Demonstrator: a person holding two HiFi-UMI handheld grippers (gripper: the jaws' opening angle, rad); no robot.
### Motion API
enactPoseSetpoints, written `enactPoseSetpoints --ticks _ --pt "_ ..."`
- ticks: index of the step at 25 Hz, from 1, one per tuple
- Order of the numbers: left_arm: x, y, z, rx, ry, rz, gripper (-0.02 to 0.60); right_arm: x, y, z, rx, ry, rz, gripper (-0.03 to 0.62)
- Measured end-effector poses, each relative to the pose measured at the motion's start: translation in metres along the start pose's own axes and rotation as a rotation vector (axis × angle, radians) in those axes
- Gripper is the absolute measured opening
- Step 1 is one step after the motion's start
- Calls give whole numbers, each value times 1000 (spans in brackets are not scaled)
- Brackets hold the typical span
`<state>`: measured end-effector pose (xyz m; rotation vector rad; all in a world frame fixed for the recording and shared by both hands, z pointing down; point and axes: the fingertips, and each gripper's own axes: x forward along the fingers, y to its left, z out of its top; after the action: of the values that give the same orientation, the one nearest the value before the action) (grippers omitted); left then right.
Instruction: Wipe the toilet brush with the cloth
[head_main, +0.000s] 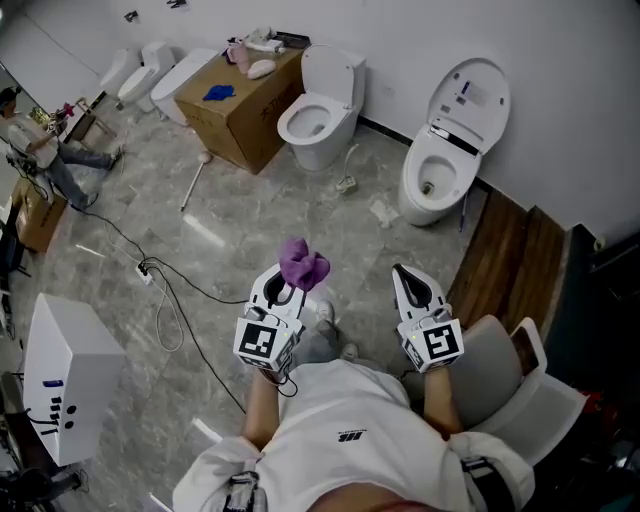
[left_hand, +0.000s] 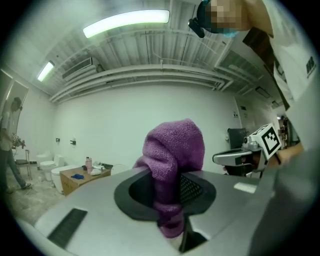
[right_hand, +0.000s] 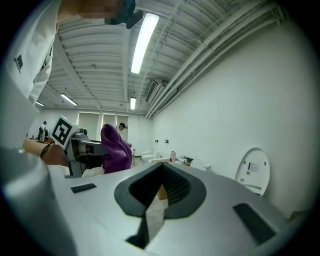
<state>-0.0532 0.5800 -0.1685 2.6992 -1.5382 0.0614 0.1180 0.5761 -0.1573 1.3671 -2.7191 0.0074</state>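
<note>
A person in a white shirt sits on a grey chair (head_main: 492, 372) and holds one tool in each hand. Both tools point level, out over the grey stone floor (head_main: 250, 225).

The left gripper (head_main: 286, 284) is squeezing a fuzzy purple cloth (head_main: 302, 264). In the left gripper view the cloth (left_hand: 175, 145) is pinched between the two jaws. Its top sticks up in a soft lump, and a bit hangs down below.

The right gripper (head_main: 407, 279) is just beside the left one, but they do not touch. Its jaws are pressed together with nothing between them, as the right gripper view (right_hand: 161, 186) shows.

A thin white toilet brush (head_main: 194, 181) lies flat on the floor. It is far from both tools, next to a brown cardboard box (head_main: 245, 112). The box has a small blue thing (head_main: 218, 92) on top.

A white toilet with its lid up (head_main: 318, 108) stands right beside the box. Another white toilet with a raised lid (head_main: 447, 150) stands by the wall, further right. Black cables (head_main: 168, 292) curl over the floor. A big white box (head_main: 62, 385) sits at the left.
</note>
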Motion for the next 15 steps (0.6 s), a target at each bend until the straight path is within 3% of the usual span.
enactPoseSetpoints --ticks 15 --pt "81 99 -11 -59 -3 14 80 132 -32 5 -51 38 -13 -5"
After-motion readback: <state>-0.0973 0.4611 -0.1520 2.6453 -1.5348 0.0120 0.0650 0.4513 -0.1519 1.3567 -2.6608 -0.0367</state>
